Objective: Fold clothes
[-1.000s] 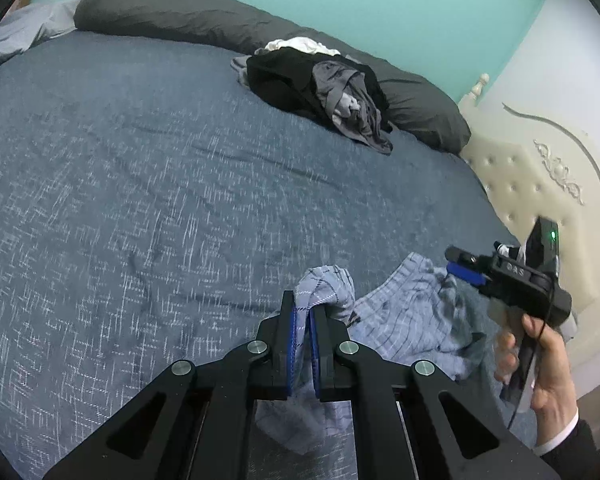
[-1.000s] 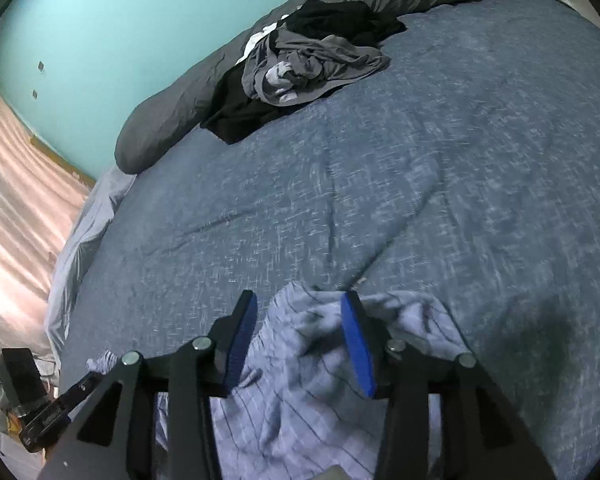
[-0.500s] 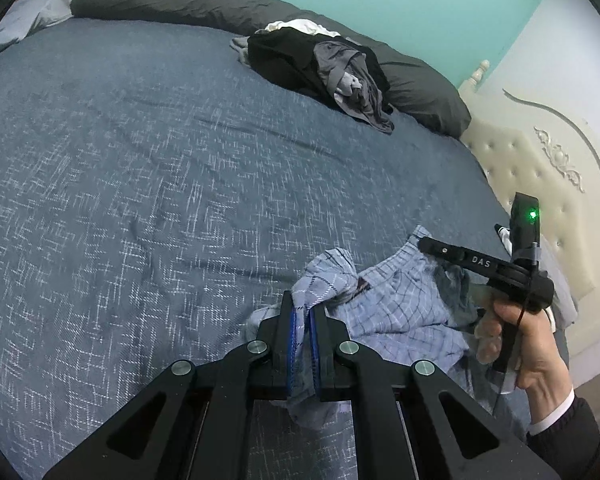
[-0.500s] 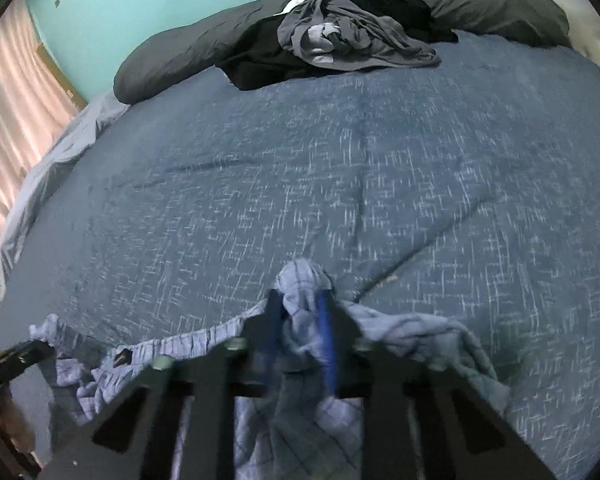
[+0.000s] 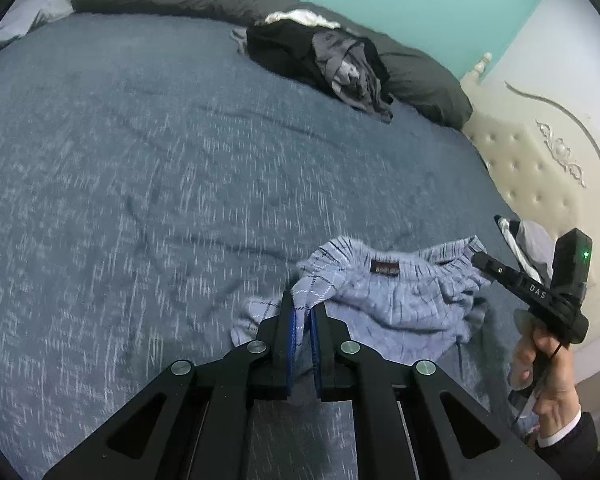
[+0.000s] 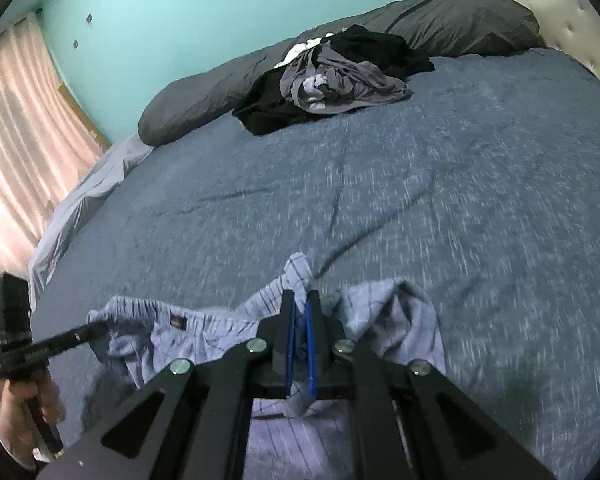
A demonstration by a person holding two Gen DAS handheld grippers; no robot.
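1. While both grippers pinch it, the checked shorts (image 5: pixel 404 292) hang crumpled just over the near edge of the bed (image 5: pixel 140 184): thin, light-blue woven cloth with dark window-pane lines, a gathered elastic waistband and a small dark label (image 5: pixel 385 268) sewn inside it.
2. Covering the bed is a blue-grey heathered spread flecked with pale streaks, soft and lightly creased.
3. Along the far edge lies a long charcoal pillow (image 6: pixel 460 24), and against it a loose heap of clothes (image 6: pixel 332 76): black, grey and a bit of white fabric, limp and tangled.
4. To one side stands a cream tufted headboard (image 5: pixel 532 176) with carved scrollwork; a teal wall rises behind.
5. With its blue-padded fingers nearly together, the left gripper (image 5: pixel 303 312) clamps a bunched fold at one end of the waistband.
6. Equally narrow, the right gripper (image 6: pixel 299 308) squeezes a twisted tuft at the other end, cloth sticking up past its tips.
7. Wrapped round the right tool's black handle is the right hand (image 5: pixel 544 372), a dark sleeve with a white cuff showing at the wrist.
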